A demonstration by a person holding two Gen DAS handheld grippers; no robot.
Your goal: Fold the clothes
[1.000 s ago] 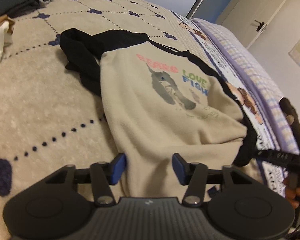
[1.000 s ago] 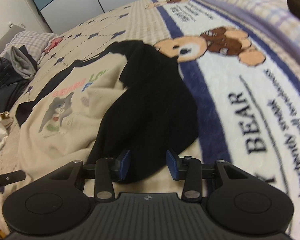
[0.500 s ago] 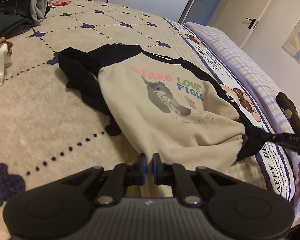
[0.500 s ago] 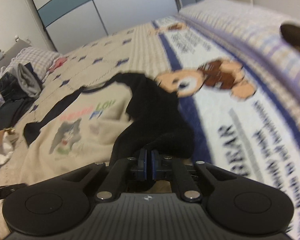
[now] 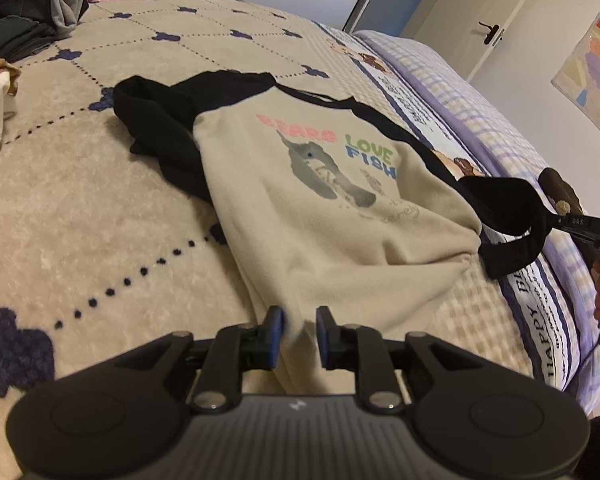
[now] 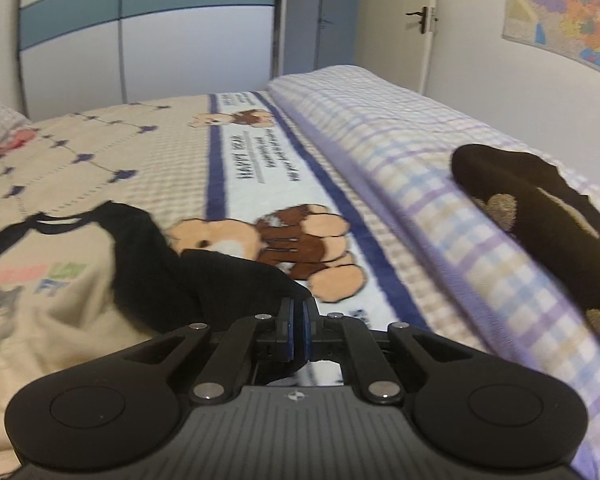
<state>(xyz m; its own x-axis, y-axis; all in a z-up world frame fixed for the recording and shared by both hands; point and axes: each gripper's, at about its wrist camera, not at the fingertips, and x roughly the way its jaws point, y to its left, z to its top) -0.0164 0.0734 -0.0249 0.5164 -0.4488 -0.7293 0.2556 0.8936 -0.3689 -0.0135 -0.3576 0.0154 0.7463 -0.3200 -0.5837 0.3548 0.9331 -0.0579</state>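
Your shirt (image 5: 320,216) lies face up on the bed (image 5: 80,208), cream body with black sleeves. Your left gripper (image 5: 298,334) sits at the bottom hem with its jaws apart, cloth between them but not pinched. Your right gripper (image 6: 299,328) has its jaws pressed together on the right sleeve (image 6: 204,280), which it holds up off the bed. If you pull that sleeve hard, I think the loose hem could slide and the shirt could bunch up crooked. The other sleeve (image 5: 156,120) is already crumpled.

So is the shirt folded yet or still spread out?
Mostly spread: the shirt lies print-up on the bed, one black sleeve lifted.
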